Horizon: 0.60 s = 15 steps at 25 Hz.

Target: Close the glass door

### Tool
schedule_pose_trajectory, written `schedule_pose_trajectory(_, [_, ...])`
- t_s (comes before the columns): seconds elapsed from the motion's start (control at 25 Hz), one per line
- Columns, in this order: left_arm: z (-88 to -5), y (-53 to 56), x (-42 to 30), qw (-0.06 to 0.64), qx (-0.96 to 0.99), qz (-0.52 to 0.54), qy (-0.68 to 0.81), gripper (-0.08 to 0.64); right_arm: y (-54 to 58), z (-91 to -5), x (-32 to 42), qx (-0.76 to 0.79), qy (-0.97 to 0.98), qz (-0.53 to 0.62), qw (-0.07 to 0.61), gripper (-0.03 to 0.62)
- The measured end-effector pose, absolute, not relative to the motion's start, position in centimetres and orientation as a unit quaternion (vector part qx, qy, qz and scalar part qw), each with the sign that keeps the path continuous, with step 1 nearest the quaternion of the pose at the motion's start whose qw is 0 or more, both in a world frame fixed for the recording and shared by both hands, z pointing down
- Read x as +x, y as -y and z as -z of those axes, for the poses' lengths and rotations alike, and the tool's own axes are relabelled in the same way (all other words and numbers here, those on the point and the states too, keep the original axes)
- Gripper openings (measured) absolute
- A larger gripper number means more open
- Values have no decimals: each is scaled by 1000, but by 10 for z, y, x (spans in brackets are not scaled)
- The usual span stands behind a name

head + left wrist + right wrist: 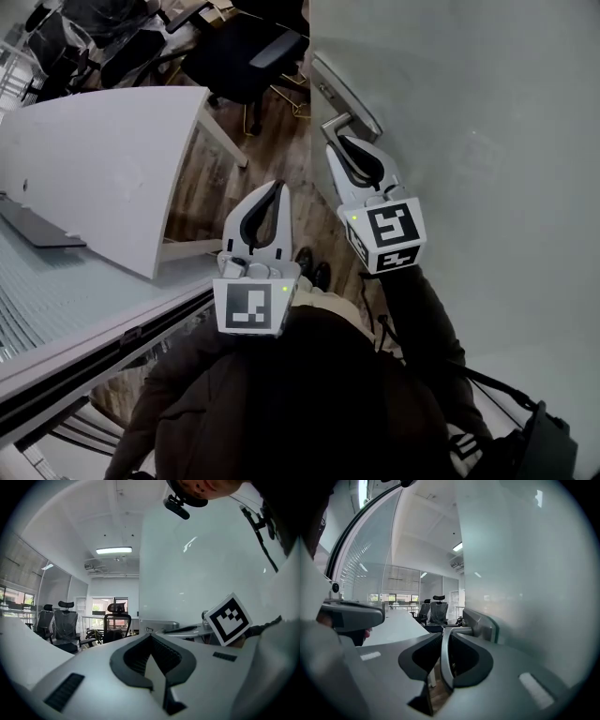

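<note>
Glass door (469,141) stands at the person's right, its lever handle (444,658) pinched in the right gripper (349,142), which should draw steadily along the swing, while the left gripper (277,187), jaws together and empty, hangs alongside.

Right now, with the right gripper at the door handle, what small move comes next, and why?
Probably swing the glass door shut by its handle. The right gripper is shut on the handle, while the left gripper is shut, empty and away from the door.
</note>
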State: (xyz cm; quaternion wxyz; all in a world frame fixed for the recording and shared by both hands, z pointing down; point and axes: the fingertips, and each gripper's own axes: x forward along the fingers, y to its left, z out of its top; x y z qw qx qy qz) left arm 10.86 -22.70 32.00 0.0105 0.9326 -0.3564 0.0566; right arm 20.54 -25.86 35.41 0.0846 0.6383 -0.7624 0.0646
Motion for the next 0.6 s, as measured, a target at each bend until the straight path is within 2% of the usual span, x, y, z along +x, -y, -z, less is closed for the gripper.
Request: schedule_pose_trajectory(0.6, [-326,186,-26,0,928,-44,369,-3,217,-366,75,572,813,-63,92,63])
